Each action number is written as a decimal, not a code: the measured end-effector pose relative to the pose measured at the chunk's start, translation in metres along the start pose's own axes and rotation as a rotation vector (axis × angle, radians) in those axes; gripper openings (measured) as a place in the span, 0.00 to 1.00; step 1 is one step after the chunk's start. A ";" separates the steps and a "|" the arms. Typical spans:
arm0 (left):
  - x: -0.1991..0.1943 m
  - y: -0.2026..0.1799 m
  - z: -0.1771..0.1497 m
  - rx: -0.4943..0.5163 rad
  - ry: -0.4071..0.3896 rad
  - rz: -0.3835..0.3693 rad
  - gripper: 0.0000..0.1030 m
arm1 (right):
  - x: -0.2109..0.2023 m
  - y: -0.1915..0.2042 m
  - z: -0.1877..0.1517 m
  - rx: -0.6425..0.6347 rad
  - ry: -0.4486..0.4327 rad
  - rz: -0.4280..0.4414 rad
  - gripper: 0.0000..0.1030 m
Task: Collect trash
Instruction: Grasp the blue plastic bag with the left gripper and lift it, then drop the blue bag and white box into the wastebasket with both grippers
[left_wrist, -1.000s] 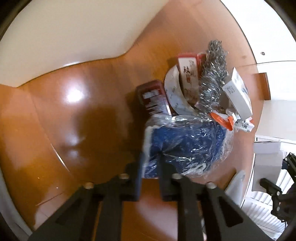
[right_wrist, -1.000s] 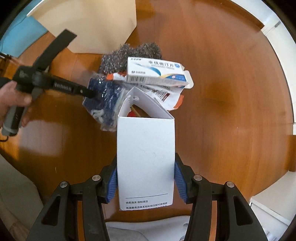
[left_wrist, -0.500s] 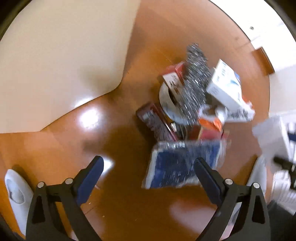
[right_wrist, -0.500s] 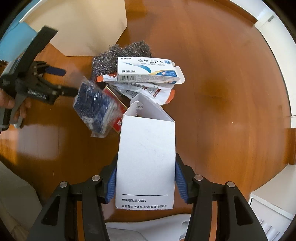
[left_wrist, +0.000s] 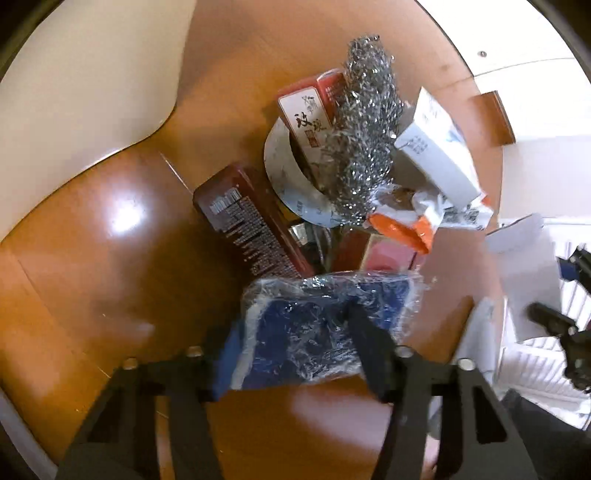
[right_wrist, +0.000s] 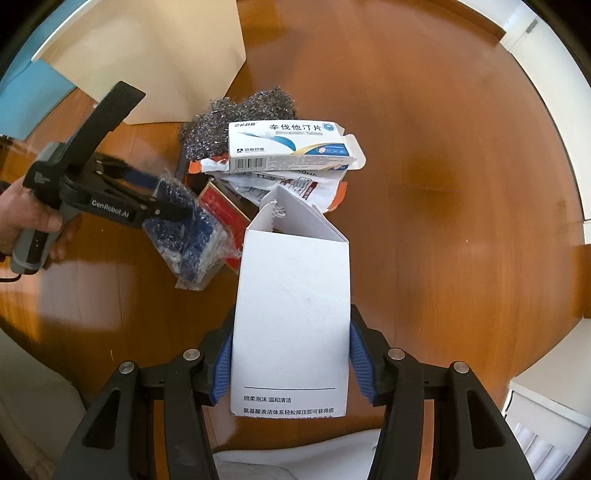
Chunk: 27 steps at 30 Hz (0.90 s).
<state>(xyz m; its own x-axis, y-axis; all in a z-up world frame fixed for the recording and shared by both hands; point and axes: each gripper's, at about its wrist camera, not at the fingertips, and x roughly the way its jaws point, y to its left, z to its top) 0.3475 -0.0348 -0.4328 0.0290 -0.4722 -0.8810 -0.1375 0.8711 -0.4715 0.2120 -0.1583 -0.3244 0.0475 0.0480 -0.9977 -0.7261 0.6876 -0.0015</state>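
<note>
The left tongs (left_wrist: 295, 354) are closing around a blue item in clear crinkled wrap (left_wrist: 325, 325), and their right finger (left_wrist: 369, 343) covers part of it; whether the pads already press cannot be told. The white carton (right_wrist: 291, 314) in the right tongs (right_wrist: 290, 362) hides the desk (right_wrist: 443, 206) behind it and part of the trash pile. Under the steel-wool scourer (left_wrist: 364, 136), the tape roll (left_wrist: 284, 177) shows only partly. The person's hand (right_wrist: 26, 218) is cut off by the picture's edge.

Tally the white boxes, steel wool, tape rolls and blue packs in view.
White boxes: 2 (medicine box, carton)
Steel wool: 1
Tape roll: 1
Blue pack: 1
Total: 5
</note>
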 end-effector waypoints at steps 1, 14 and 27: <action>0.000 -0.001 0.000 -0.001 0.008 -0.019 0.24 | 0.000 0.000 0.000 0.001 0.002 -0.002 0.54; -0.090 -0.039 -0.067 -0.134 -0.134 -0.093 0.13 | -0.020 0.002 0.017 0.026 -0.066 -0.014 0.54; -0.379 -0.063 -0.008 -0.080 -0.662 0.160 0.13 | -0.052 -0.010 0.028 0.129 -0.170 -0.028 0.54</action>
<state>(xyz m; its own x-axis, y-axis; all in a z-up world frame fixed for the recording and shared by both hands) 0.3370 0.0883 -0.0685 0.5981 -0.1345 -0.7900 -0.2627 0.8985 -0.3518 0.2359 -0.1479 -0.2707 0.1891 0.1420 -0.9716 -0.6299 0.7767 -0.0091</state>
